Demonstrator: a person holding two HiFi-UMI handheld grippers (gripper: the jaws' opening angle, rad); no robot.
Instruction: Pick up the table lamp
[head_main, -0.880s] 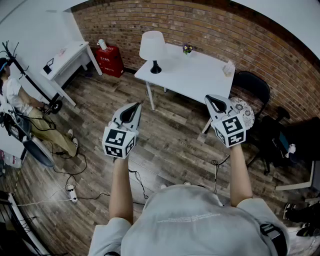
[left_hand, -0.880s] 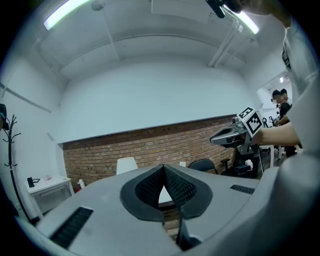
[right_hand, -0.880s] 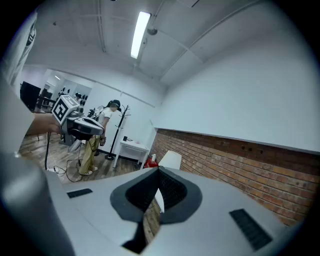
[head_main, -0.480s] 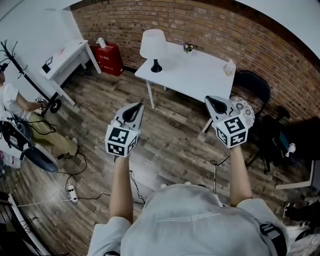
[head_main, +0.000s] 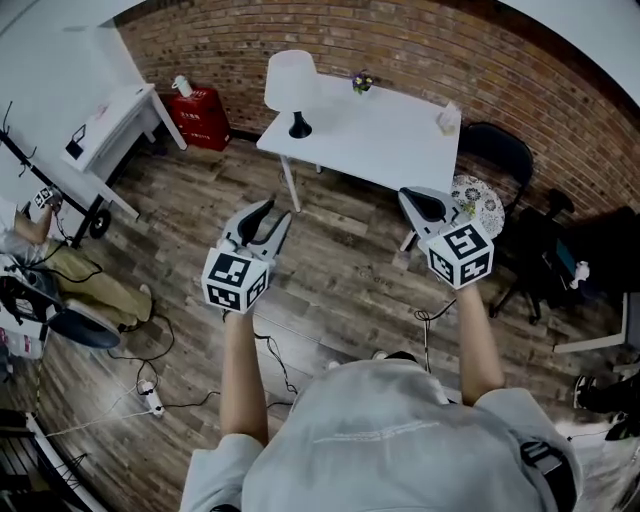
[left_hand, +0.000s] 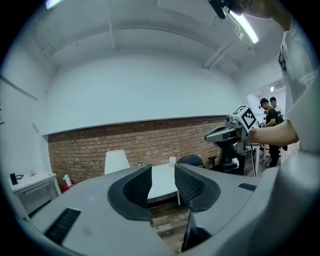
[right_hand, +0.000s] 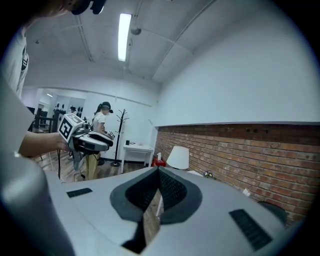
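The table lamp (head_main: 290, 88), with a white shade and a black base, stands on the left end of the white table (head_main: 390, 145) by the brick wall. It also shows small in the left gripper view as the lamp (left_hand: 115, 162) and in the right gripper view as the lamp (right_hand: 178, 157). My left gripper (head_main: 272, 214) hangs over the wooden floor short of the table, open and empty. My right gripper (head_main: 420, 203) is held near the table's right front leg, shut on nothing. Both are well apart from the lamp.
A small flower pot (head_main: 361, 82) and a white item (head_main: 447, 118) sit on the table. A black chair (head_main: 503, 152) stands right of it; a red object (head_main: 204, 117) and a white desk (head_main: 108, 122) stand left. A person (head_main: 45, 265) and cables (head_main: 150, 385) are at the left.
The view and both grippers have moved a little nearer the table. The left gripper's jaws have spread apart. The person at the left has shifted.
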